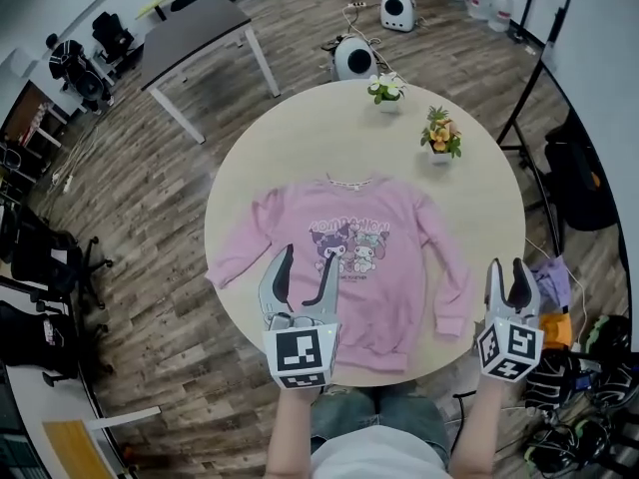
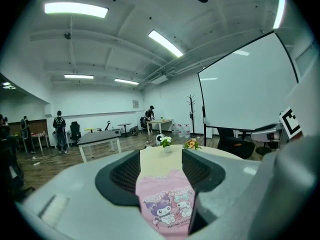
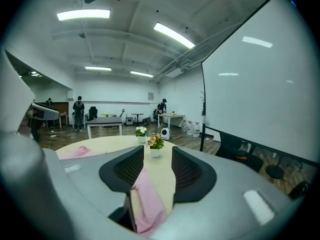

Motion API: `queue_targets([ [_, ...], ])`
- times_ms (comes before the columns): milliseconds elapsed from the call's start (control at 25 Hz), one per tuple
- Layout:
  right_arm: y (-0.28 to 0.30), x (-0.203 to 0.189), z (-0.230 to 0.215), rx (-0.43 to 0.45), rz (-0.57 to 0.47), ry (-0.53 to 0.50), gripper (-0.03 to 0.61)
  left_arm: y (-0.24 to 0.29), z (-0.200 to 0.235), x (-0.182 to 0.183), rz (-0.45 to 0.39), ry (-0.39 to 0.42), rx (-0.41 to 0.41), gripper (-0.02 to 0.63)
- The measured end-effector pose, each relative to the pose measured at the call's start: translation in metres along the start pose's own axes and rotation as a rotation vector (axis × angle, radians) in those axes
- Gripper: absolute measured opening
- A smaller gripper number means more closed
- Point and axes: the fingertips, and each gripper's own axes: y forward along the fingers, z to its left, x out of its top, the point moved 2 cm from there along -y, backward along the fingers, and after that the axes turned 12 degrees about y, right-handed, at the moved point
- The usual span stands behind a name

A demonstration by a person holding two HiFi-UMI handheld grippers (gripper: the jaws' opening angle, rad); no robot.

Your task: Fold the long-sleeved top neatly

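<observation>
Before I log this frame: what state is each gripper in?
Left gripper: open, holding nothing.
Right gripper: open, holding nothing.

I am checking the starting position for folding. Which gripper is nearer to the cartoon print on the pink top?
Left. The left gripper is over the pink top, beside the cartoon print; the right gripper is beyond the sleeve, near the table edge.

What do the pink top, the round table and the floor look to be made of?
The pink top: soft knit fabric, probably cotton-like jersey; matte, lies limp with soft creases. The round table: smooth pale beige surface, likely laminate; no grain shows. The floor: wood-look planks, wood or vinyl unclear.
</observation>
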Motion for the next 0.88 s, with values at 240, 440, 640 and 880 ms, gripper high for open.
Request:
queue_targets([
  [240,-0.001,-0.02,-0.005,-0.037,0.048,-0.004,0.198,0.018,-0.013,-0.013,0.032,0.018,-0.077,0.248],
  [440,-0.004,-0.047,-0.008,-0.077,0.11,0.02,0.198,0.032,-0.029,-0.03,0.074,0.004,-0.16,0.248],
  [640,-0.007,-0.071,-0.012,-0.112,0.16,0.04,0.198,0.043,-0.048,-0.044,0.102,0.018,-0.231,0.248],
  [880,-0.016,-0.099,-0.019,-0.149,0.21,0.063,0.198,0.05,-0.068,-0.061,0.135,0.022,-0.297,0.248],
])
